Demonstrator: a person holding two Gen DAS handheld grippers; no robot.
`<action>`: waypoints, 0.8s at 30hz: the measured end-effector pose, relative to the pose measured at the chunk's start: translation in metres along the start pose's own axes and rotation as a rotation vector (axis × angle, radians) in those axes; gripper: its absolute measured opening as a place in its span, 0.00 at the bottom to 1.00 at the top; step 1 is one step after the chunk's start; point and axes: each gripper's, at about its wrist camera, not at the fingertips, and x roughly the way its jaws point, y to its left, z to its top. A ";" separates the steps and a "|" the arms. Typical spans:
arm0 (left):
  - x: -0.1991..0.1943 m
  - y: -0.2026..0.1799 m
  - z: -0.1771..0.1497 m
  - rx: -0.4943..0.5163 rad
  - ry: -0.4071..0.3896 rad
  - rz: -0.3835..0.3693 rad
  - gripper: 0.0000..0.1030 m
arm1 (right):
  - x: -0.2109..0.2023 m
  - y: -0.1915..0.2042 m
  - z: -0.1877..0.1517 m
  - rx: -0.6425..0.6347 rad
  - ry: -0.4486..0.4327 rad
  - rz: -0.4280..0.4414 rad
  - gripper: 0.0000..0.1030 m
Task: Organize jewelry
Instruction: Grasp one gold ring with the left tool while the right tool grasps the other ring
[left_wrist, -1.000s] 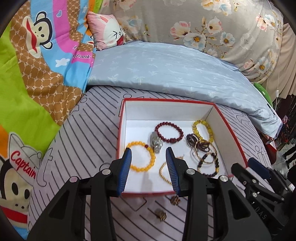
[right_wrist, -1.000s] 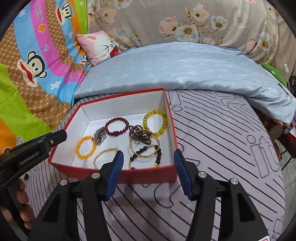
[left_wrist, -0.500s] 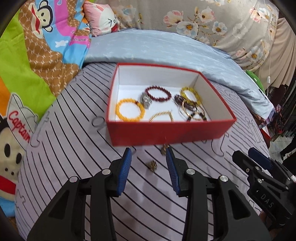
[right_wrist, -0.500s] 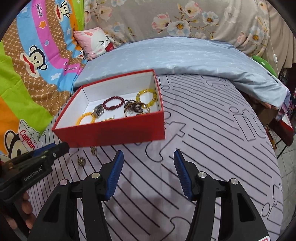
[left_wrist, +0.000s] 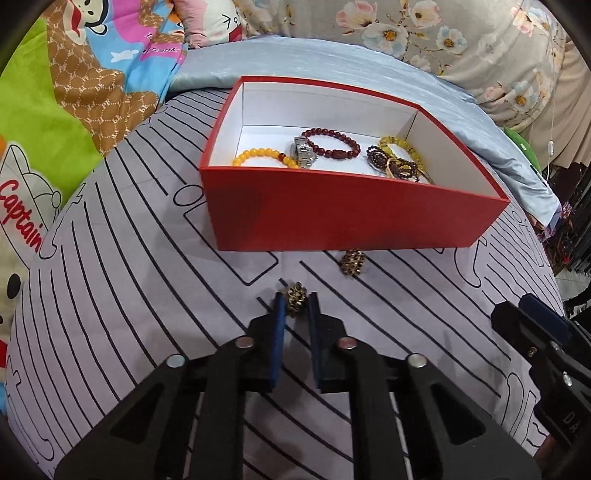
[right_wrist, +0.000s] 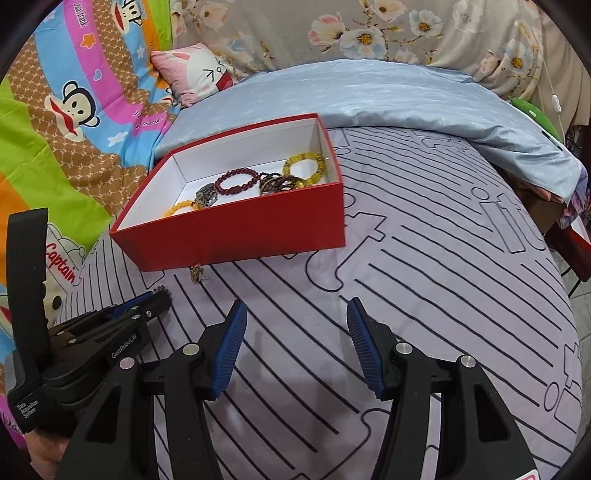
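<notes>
Left wrist view: left gripper low centre, jaws clenched on small gold-brown earring, likely for lift into red box just above. Second earring touching box front wall, centre. Bracelets, watch already inside.

Right wrist view: right gripper lower centre, jaws released, empty, idle above striped bedsheet. Bed, blue quilt upper centre, cartoon blanket upper left.

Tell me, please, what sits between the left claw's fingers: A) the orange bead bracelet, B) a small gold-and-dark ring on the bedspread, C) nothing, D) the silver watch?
B: the left claw has closed around the small ring lying on the bedspread, outside the red box.
</notes>
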 end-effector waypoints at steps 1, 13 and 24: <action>0.000 0.002 0.000 -0.004 -0.002 0.002 0.10 | 0.003 0.003 0.000 -0.005 0.005 0.008 0.53; -0.003 0.020 -0.003 0.015 -0.035 0.009 0.10 | 0.040 0.050 0.008 -0.072 0.046 0.070 0.43; -0.001 0.028 0.001 0.006 -0.058 -0.014 0.11 | 0.070 0.073 0.019 -0.106 0.076 0.074 0.31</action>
